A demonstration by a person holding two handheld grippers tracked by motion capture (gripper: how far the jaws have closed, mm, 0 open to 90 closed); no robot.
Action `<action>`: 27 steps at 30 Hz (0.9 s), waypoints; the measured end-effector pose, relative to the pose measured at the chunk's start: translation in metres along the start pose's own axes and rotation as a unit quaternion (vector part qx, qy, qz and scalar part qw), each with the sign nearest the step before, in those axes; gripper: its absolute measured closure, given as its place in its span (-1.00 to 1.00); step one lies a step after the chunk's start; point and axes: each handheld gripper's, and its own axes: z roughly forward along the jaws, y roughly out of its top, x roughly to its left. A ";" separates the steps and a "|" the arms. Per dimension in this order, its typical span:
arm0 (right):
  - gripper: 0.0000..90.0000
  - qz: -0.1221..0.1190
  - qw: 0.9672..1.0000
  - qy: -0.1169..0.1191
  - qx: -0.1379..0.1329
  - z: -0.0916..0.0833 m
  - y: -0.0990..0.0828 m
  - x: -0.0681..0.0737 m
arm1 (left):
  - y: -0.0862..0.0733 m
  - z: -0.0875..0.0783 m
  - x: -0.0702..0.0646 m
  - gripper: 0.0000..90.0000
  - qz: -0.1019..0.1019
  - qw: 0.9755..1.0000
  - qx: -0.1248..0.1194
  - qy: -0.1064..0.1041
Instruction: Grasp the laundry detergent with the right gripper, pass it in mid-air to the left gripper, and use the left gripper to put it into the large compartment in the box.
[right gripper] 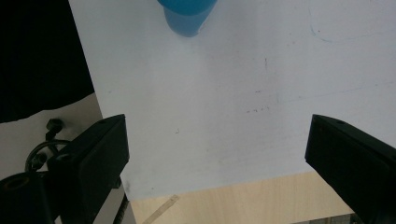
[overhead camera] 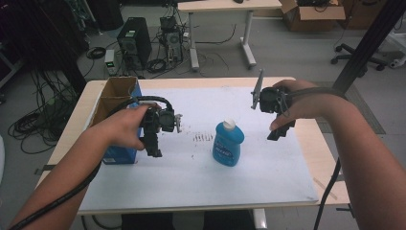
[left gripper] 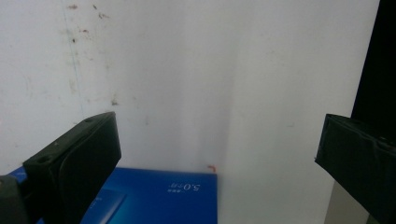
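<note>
A blue bottle (overhead camera: 228, 143) with a white cap lies flat on the white sheet (overhead camera: 191, 177) that covers the table (overhead camera: 321, 143), near the middle. An open cardboard box (overhead camera: 117, 96) with a blue side sits at the left edge. The left gripper (overhead camera: 154, 143) is held up just beside the box, and its jaws are wide apart with nothing between them. The right gripper (overhead camera: 280, 130) is held up near the right edge, well apart from the bottle. Its jaws are wide apart too, with nothing in them.
</note>
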 end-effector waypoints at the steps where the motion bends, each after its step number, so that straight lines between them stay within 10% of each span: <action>1: -0.86 0.002 1.000 0.001 0.000 0.000 -0.001 0.000 | 0.000 0.000 0.000 -1.00 0.001 1.000 -0.001 0.001; 27: -0.86 0.017 1.000 0.008 -0.019 0.020 -0.024 0.030 | -0.004 -0.013 -0.011 -1.00 0.002 1.000 -0.002 0.010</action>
